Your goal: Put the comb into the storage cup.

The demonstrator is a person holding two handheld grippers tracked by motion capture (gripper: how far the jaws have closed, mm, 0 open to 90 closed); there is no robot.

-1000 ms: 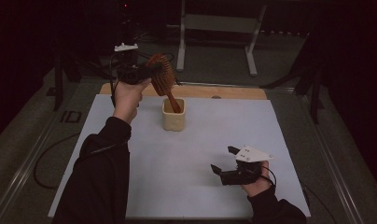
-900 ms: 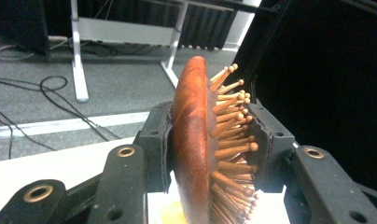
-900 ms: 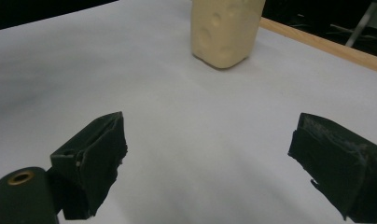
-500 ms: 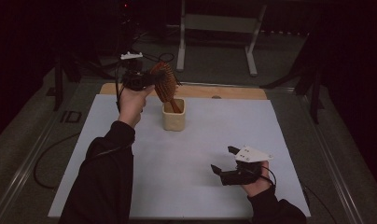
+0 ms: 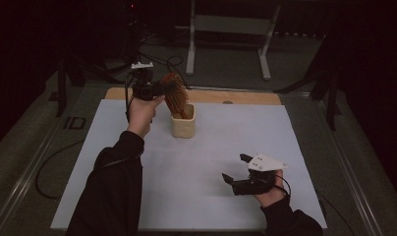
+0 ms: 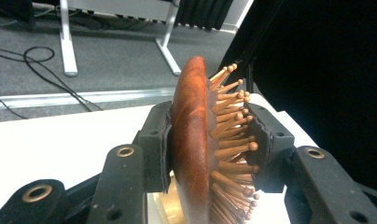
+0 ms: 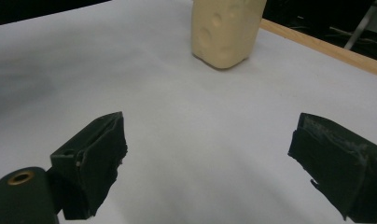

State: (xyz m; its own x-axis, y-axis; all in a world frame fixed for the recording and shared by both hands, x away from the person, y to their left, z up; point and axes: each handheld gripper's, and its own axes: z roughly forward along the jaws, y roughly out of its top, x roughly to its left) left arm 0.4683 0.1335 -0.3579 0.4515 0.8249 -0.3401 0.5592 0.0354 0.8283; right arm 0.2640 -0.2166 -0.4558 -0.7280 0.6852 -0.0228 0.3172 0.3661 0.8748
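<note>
A white metal stand (image 5: 226, 29) crosses the upper centre on grey carpet. Black cables (image 5: 157, 56) coil at its left. A wooden strip (image 5: 236, 96) edges the table's (image 5: 211, 162) far side.

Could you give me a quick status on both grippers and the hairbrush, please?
Left gripper shut on hairbrush, handle down in cream cup. Right gripper open, low over table. Nothing in the way.

Hairbrush (image 5: 176, 96) handle hidden inside cup (image 5: 183, 126)
</note>
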